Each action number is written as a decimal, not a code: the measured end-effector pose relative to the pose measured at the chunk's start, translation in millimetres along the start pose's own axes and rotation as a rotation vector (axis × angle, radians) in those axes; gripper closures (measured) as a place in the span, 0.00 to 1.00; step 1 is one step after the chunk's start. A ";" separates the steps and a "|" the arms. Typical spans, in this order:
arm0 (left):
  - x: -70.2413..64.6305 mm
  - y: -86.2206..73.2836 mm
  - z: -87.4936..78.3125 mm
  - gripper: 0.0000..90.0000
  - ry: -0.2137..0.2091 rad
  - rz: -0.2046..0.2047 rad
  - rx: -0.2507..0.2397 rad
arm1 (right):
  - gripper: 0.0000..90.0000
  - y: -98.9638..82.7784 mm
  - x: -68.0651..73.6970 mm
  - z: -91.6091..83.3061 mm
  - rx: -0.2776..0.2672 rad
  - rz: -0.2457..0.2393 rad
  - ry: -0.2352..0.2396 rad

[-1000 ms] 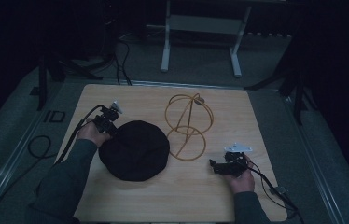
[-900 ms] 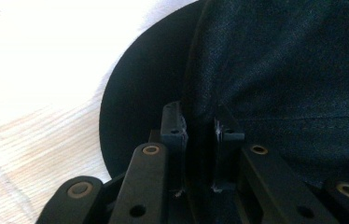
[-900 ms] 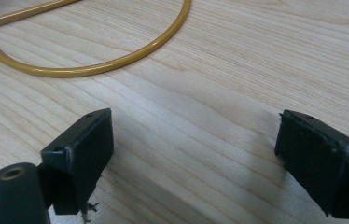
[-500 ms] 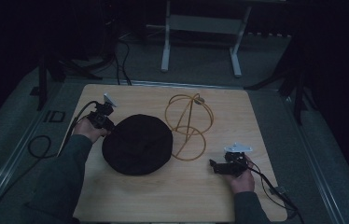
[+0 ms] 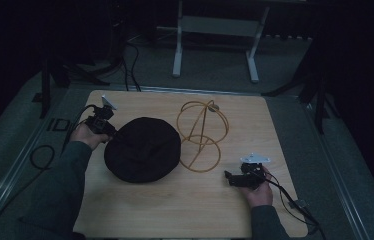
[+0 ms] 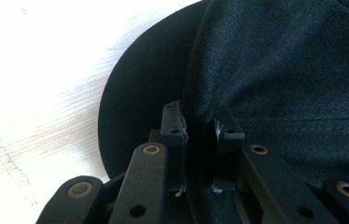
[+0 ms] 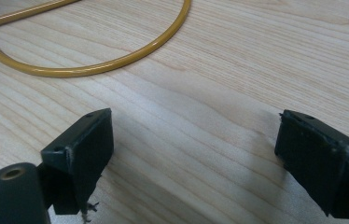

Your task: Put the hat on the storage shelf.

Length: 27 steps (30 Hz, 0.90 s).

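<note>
I see my left gripper (image 6: 199,128) pinching the edge of the round black hat (image 5: 142,149) beside the gold wire stand (image 5: 201,135), while my right gripper (image 7: 193,161) rests spread wide near that stand.

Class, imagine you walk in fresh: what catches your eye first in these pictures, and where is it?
First the black hat at the table's middle-left, its edge pinched in the left gripper. Beside it, to the right, stands a gold wire stand of rings. The right gripper rests near the front right, jaws wide open over bare wood.
</note>
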<state>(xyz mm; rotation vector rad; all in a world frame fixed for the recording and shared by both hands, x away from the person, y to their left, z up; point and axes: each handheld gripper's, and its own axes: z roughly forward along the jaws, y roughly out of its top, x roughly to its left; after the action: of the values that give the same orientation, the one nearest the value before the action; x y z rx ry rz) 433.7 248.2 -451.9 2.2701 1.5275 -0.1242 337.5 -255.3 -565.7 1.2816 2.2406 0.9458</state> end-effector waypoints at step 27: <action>14.7 -2.6 -31.4 0.87 -0.036 -0.063 -0.036 | 0.13 0.0 0.0 0.0 0.000 0.001 0.000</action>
<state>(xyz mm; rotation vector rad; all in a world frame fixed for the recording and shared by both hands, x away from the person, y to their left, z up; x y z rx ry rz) 432.6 273.6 -428.1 2.1810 1.5701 -0.1531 337.5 -255.2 -565.7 1.2824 2.2403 0.9459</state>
